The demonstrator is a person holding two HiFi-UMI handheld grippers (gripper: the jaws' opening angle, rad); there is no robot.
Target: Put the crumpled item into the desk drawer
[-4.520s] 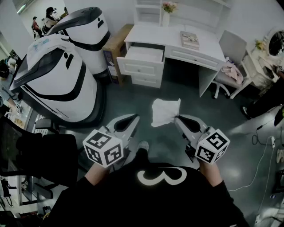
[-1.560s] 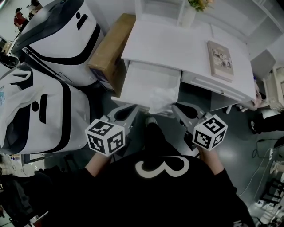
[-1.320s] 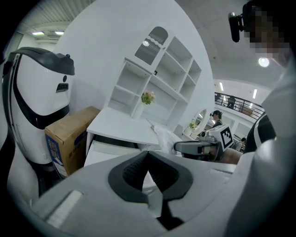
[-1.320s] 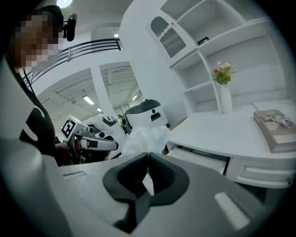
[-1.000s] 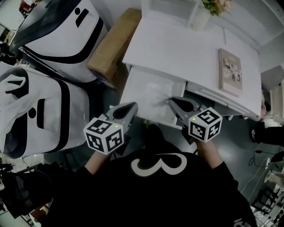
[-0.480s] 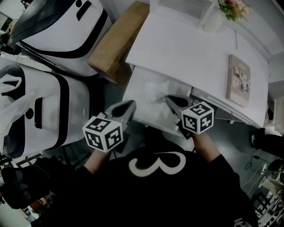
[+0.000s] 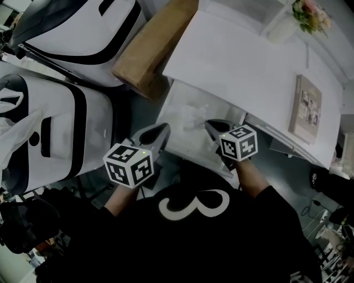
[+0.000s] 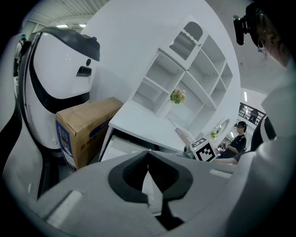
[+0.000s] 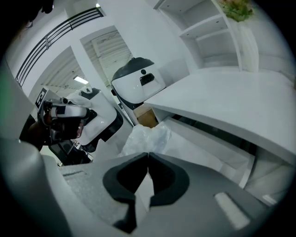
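Where the drawer [image 7: 178, 110] juts, a box [image 7: 155, 47] (cardboard) stands beside.

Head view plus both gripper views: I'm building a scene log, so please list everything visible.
desk: one, white, top of the head view
drawer: one, white, pulled open under the desk
crumpled item: one, white, at the open drawer, off the right gripper's tips
book: one, beige, on the desk's right part
flowers in a vase: one bunch, pink and green, back of the desk
cardboard box: one, brown, left of the desk
pod-shaped machines: two, white and black, far left
left gripper: grey, jaws together, empty
right gripper: grey, shut on the crumpled item
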